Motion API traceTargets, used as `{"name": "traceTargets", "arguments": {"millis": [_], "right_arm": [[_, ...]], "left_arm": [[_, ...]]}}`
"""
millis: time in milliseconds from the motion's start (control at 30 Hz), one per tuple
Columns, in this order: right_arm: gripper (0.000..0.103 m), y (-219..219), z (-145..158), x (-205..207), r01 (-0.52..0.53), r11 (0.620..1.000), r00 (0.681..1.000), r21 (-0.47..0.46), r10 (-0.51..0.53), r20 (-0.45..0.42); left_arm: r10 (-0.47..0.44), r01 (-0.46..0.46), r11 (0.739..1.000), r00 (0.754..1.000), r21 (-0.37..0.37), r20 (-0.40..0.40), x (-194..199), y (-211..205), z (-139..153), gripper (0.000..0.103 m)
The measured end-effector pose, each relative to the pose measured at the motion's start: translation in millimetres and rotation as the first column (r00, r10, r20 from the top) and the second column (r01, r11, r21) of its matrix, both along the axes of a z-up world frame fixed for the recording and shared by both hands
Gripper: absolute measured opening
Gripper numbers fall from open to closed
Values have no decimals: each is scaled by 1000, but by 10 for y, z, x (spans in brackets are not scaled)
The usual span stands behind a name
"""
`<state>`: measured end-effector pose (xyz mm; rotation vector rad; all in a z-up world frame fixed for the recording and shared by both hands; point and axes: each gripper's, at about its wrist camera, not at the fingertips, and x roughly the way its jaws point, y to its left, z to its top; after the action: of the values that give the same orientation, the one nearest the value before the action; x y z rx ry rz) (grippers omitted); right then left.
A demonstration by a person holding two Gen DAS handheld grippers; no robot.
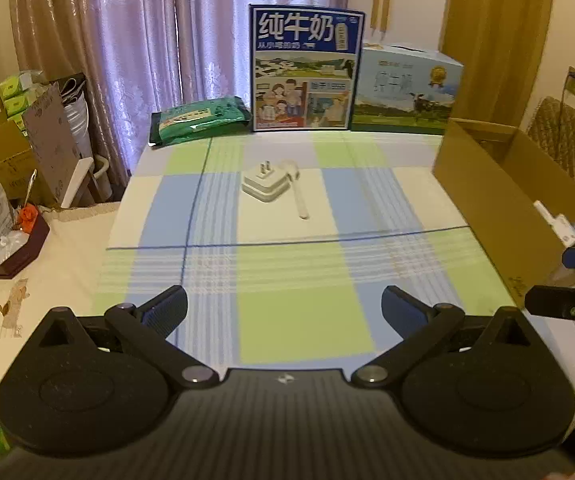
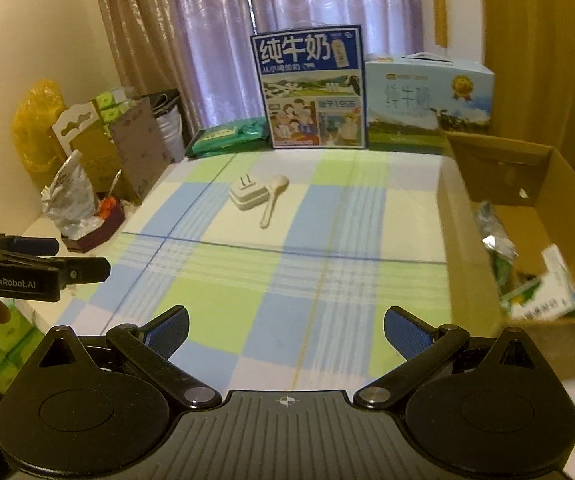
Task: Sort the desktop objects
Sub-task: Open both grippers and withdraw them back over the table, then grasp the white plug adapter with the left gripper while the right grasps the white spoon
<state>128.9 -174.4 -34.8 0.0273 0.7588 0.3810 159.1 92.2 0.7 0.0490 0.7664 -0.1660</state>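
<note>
Both claws hang low over the near edge of the checked tablecloth [image 1: 299,320] with nothing between their pads: the left gripper [image 1: 283,306] has its jaws spread wide, and so does the right gripper [image 2: 285,328]. Ahead of both, well apart from the fingertips and near the middle of the cloth, lie the two things left to sort: a white plug adapter [image 1: 264,186] with its prongs pointing up, and touching its right side a white plastic spoon [image 1: 298,190]. The spoon's long axis runs roughly toward the claws, bowl at the far end and handle nearer. Neither arm looks clearly nearer. The open cardboard box [image 2: 527,184], already holding several packets, stands along the right edge of the table, so the right gripper seems better placed to carry them over
</note>
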Motion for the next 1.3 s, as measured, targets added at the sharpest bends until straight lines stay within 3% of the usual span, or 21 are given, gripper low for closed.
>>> {"name": "traceTargets", "arguments": {"millis": [300,433,600,967,1300], "right_arm": [[101,252,-292,808,-28,999,999,20,28,21],[101,382,-467,1193,-57,998,998,18,56,41],[100,504,-708,1641,-51,999,997,-11,52,53],[78,638,-1247,2326,-67,998,998,-2,67,15],[62,869,-1391,2576,-98,995,995,12,98,9]], "left_arm": [[-49,46,997,998,68,34,781,130,-314,101],[-80,71,992,992,102,93,1161,114,-456,101],[-86,78,994,989,74,123,1620,95,-672,101],[-161,145,978,982,150,100,2305,78,-1249,101],[-245,231,957,968,175,61,2697,33,-1422,100]]}}
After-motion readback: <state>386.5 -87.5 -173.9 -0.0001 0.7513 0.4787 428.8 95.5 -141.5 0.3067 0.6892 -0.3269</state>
